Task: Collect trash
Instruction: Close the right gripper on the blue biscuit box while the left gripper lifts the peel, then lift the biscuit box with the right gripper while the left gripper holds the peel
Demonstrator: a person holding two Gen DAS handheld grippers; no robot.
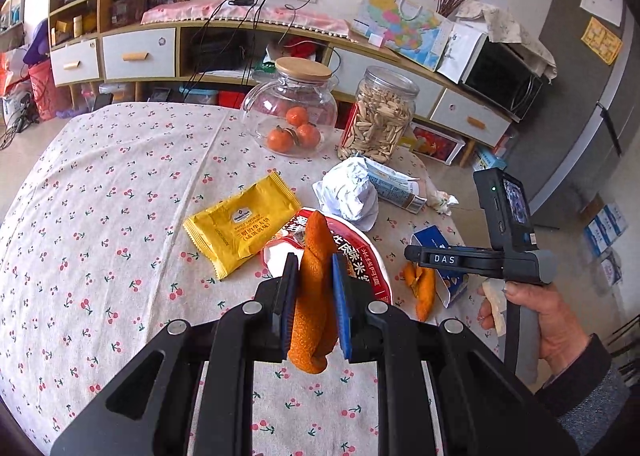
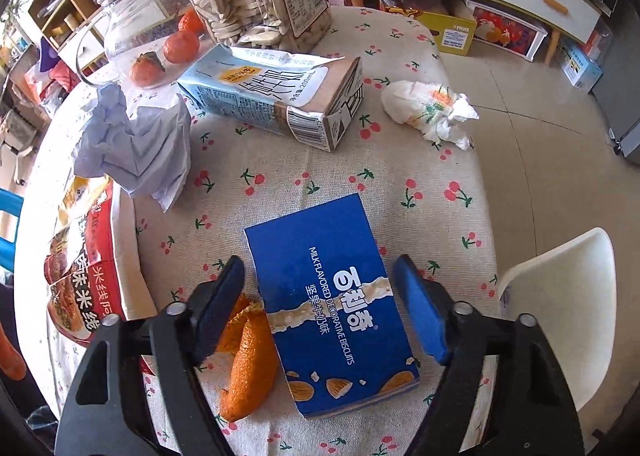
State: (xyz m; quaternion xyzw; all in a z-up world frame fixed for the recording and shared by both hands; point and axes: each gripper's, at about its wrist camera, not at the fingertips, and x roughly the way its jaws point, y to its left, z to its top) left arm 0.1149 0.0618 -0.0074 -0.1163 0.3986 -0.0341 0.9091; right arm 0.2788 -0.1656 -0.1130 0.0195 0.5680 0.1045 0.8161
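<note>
Left gripper (image 1: 314,288): jaws clamped on a strip of orange peel (image 1: 314,296), held above the surface (image 1: 100,215); peel's lower end hanging below the pads, its upper tip overlapping the red noodle-bowl lid (image 1: 360,256) behind it.

Right gripper (image 2: 320,308): jaws apart, straddling the blue biscuit box (image 2: 332,304) without visible pad contact; no earlier picture to compare. Box lying flat near the surface's right edge, its near corner partly masked by the gripper frame. Second orange peel (image 2: 248,356) touching the box's left side, partly hidden behind the left finger.

Hard to make out: lid's full outline, cut off by the left jaws in one view and by the picture edge in the other; small pale object held with the right grip handle by the person's hand (image 1: 552,320), unidentifiable.

Surface: cherry-print cloth. Yellow wrapper (image 1: 240,223) toward the middle; crumpled white paper (image 2: 136,143) beside the lid; milk carton (image 2: 276,95) on its side toward the far edge; knotted white bag (image 2: 428,107) at the far right edge. Glass jar with tangerines (image 1: 292,111) and jar of seeds (image 1: 380,111) along the far edge.

Room: low cabinet with white drawers (image 1: 140,51), wall sockets with cables, microwave (image 1: 500,75), white chair (image 2: 560,296) off the right edge, tiled floor.
</note>
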